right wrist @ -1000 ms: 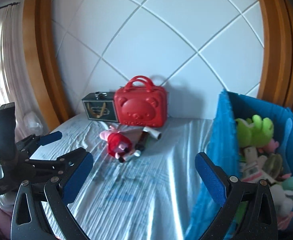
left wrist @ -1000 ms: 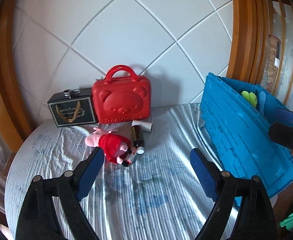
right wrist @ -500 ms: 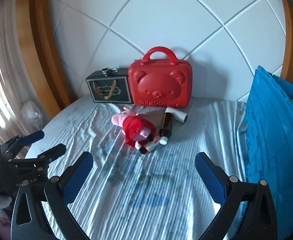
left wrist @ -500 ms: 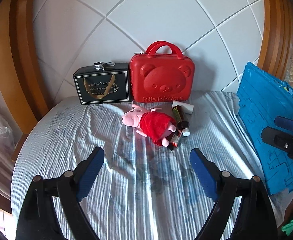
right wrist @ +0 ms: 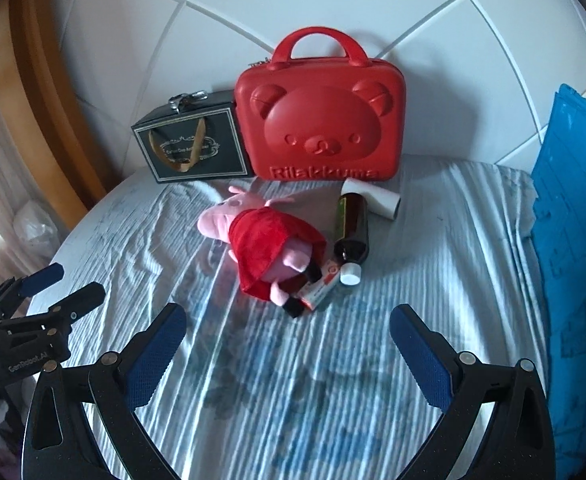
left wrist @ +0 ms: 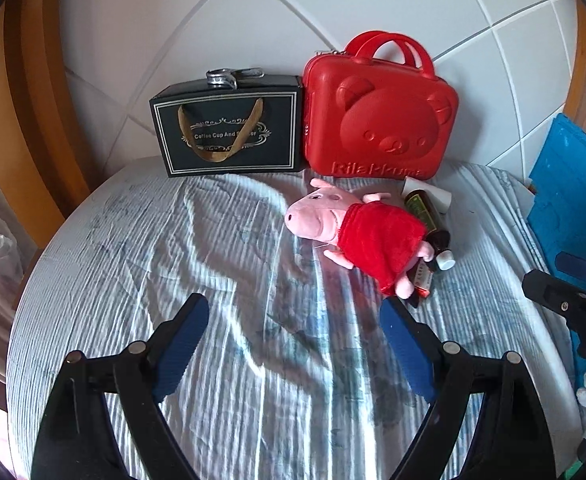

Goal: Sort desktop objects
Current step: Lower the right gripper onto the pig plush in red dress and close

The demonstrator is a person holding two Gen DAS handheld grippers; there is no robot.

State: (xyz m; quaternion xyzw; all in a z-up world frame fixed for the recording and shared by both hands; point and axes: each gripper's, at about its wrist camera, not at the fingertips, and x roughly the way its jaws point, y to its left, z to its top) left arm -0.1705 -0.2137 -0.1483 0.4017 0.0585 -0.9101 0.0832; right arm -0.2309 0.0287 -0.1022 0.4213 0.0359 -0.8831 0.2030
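Currently both tools are standing wide open and empty: the left tool (left wrist: 293,344) and right tool (right wrist: 289,356) are hovering above the cloth-covered worktop (right wrist: 433,264). A pig plush (right wrist: 261,240) is lying mid-worktop, touching a brown bottle (right wrist: 353,228), before a red case (right wrist: 321,120) and black box (right wrist: 193,144).

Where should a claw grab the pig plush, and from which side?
Grip the pig plush across its red-dressed body, the widest soft part, coming down from above. It lies on its side, snout toward the black gift box. Its feet rest on the brown bottle and small carton, so stay toward the head end. Right claw looks nearest.
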